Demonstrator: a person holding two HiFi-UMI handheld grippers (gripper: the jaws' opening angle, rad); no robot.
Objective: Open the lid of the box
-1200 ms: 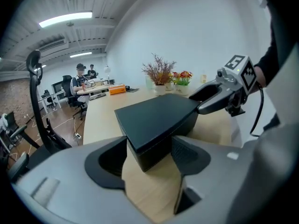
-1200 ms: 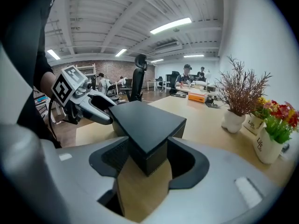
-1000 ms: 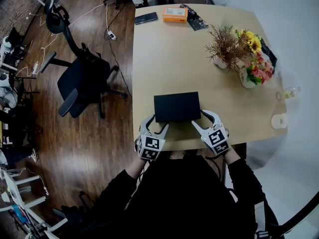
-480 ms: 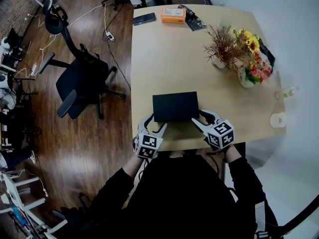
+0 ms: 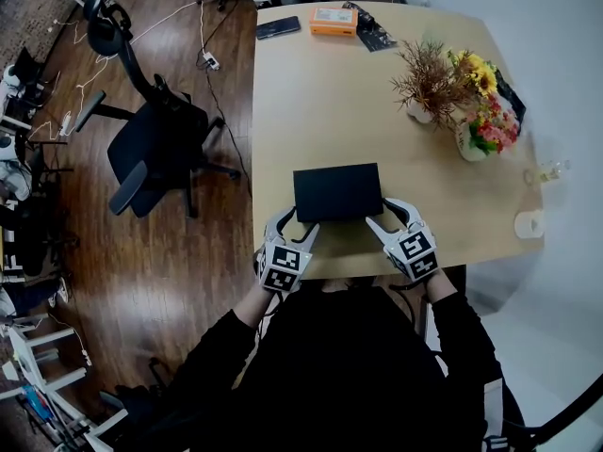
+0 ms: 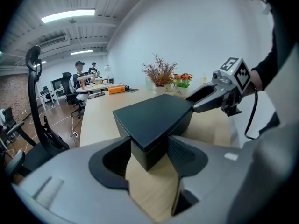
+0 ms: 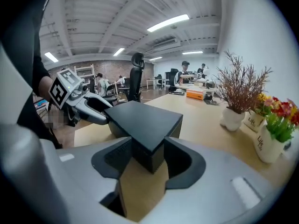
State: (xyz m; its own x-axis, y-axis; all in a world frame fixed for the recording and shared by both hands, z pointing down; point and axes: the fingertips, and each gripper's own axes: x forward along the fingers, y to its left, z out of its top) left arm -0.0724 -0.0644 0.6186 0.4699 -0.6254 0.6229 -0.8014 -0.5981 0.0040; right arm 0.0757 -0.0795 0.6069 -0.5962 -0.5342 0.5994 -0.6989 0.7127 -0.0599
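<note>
A flat black box (image 5: 337,192) with its lid down lies near the table's front edge. My left gripper (image 5: 297,226) is at its near left corner. In the left gripper view that corner of the box (image 6: 154,118) sits between the jaws of the left gripper (image 6: 149,148). They are closing, and both pads touch its sides. My right gripper (image 5: 384,213) is at the near right corner. In the right gripper view the box (image 7: 140,120) has its corner between the jaws of the right gripper (image 7: 148,150). They are opening, close beside it.
At the table's right stand a dried plant (image 5: 429,83) and a flower vase (image 5: 480,130). A tape roll (image 5: 528,224) lies near the right edge. An orange box (image 5: 333,20) and a phone (image 5: 278,27) lie at the far end. An office chair (image 5: 155,149) stands left of the table.
Both grippers have stayed at the box's near corners and edged slightly onto them. The box has not visibly moved and its lid stays down.
</note>
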